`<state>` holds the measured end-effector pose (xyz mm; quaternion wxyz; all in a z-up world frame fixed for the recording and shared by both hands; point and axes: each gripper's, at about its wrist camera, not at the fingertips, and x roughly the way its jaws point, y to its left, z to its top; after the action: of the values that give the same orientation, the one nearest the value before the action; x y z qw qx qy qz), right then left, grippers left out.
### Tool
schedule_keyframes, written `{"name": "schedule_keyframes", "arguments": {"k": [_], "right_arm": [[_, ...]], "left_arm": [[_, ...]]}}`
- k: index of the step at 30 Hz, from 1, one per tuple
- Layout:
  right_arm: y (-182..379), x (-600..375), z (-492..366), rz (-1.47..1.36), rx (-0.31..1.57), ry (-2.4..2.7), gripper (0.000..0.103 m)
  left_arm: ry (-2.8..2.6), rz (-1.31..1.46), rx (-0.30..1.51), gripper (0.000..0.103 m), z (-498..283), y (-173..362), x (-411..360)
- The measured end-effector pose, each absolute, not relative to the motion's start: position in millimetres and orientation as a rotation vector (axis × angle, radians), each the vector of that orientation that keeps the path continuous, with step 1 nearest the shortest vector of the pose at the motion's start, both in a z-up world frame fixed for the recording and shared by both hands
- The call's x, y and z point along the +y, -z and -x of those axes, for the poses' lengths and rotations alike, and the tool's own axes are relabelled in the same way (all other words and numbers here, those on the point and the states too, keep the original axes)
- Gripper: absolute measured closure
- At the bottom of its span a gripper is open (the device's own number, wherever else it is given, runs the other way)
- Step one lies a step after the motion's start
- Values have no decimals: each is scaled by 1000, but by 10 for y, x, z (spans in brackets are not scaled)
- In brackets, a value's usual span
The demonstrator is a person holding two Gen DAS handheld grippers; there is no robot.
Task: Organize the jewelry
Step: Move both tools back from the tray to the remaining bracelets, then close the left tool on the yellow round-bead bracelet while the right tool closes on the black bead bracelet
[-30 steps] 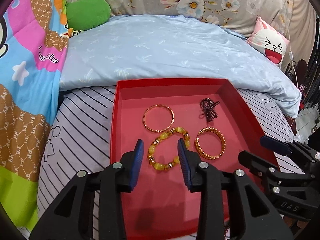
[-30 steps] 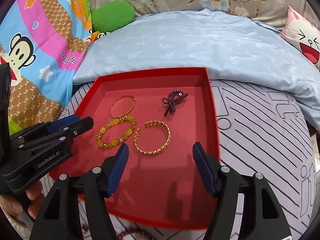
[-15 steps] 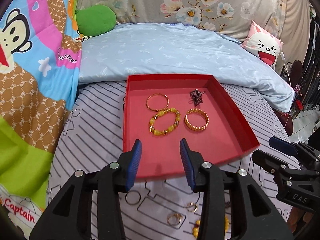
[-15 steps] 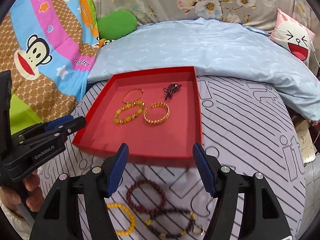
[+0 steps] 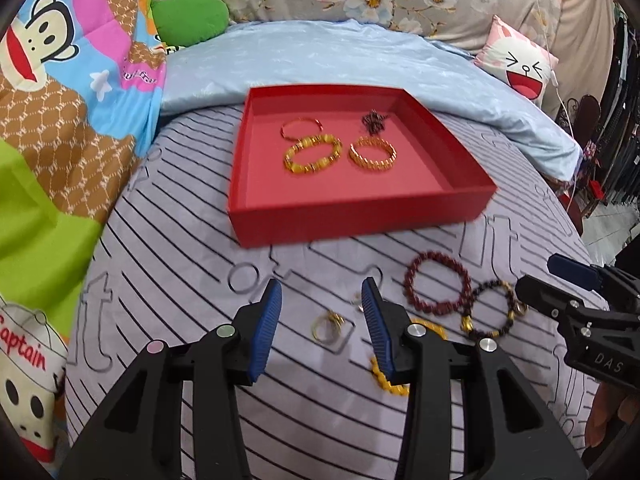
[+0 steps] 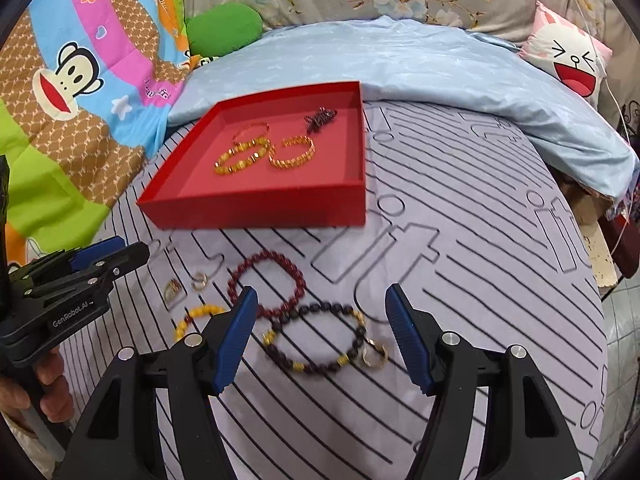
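A red tray (image 5: pixel 352 216) (image 6: pixel 256 210) on the striped sheet holds a thin gold bangle (image 5: pixel 301 125), a yellow bead bracelet (image 5: pixel 313 154), a gold chain bracelet (image 5: pixel 372 153) and a dark chain (image 5: pixel 372 119). In front of it lie a dark red bead bracelet (image 6: pixel 266 284), a dark bracelet with gold beads (image 6: pixel 316 336), a yellow bracelet (image 6: pixel 194 318) and small gold rings (image 5: pixel 327 326). My left gripper (image 5: pixel 320 330) is open above a ring. My right gripper (image 6: pixel 320 336) is open above the dark bracelets.
A light blue quilt (image 5: pixel 340 60) lies behind the tray. A cartoon blanket (image 5: pixel 60 100) is on the left, a green cushion (image 5: pixel 190 14) at the back, a pink pillow (image 5: pixel 520 64) at the right. The bed edge drops off at right.
Both grippers have pulled back from over the tray toward me. The loose bracelets and rings in front of the tray have come into view. Both stay open.
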<state>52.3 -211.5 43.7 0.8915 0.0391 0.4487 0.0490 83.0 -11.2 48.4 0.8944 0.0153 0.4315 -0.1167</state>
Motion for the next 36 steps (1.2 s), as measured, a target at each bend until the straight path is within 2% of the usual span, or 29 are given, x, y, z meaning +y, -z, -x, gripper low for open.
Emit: {"name": "schedule_keyframes", "arguments": {"k": [15,21,24,27,29,36], "right_arm": [[-272,-2220,-318,-110,961,-75,39],[-234,-2215,-320,-115,969,-78,39],[-215,-2208,-324,-116,973,-81,39],[-196,-2204,-324,-115,976,-82,39],[-184,-2204,-329,-115,978,-82,39],[-136,-2217,-399,-109,981,-80,40]], "left_arm": [[249,-63,971,62,-622,-51,-416],[240,-109,946,62,-580,-23,-457],[242,-119,938,70,-564,-22,-449],[240,-121,936,81,-559,-27,-438],[232,-125,934,94,-554,-28,-420],[205,-101,940,95,-543,-26,-276]]}}
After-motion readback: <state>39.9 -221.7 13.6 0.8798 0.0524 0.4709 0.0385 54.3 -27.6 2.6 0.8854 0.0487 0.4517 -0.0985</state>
